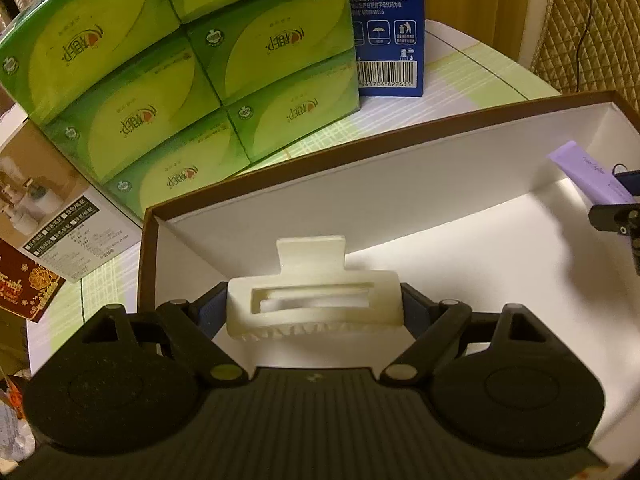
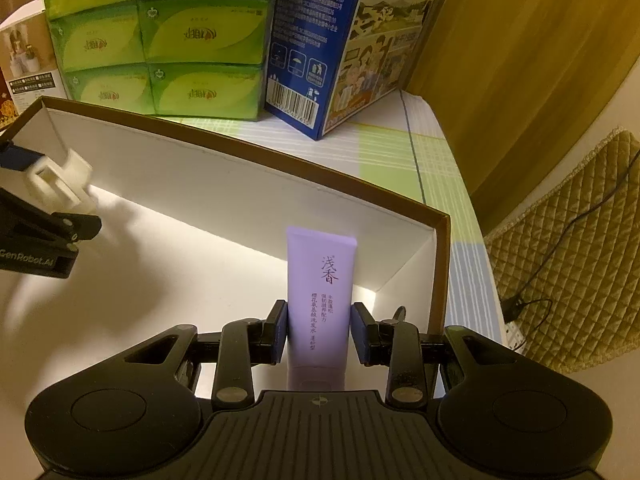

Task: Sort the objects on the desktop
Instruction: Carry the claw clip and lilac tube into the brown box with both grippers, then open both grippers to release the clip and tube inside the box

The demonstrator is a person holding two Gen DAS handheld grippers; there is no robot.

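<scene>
My left gripper (image 1: 314, 308) is shut on a cream hair claw clip (image 1: 314, 292), held by its two ends over the white inside of a brown-rimmed box (image 1: 360, 184). In the right wrist view the same clip (image 2: 60, 182) shows at the left edge above the box floor. A purple tube (image 2: 320, 292) with dark lettering is clamped between the blue pads of my right gripper (image 2: 320, 332), near the box's right corner (image 2: 436, 248). From the left wrist view the tube (image 1: 588, 172) appears at the far right.
A stack of green tissue packs (image 1: 168, 80) and a blue carton (image 2: 320, 48) stand behind the box on a checked tablecloth (image 2: 400, 152). A printed cardboard box (image 1: 52, 208) lies at left. A quilted chair (image 2: 568, 264) with a black cable sits beyond the table's right edge.
</scene>
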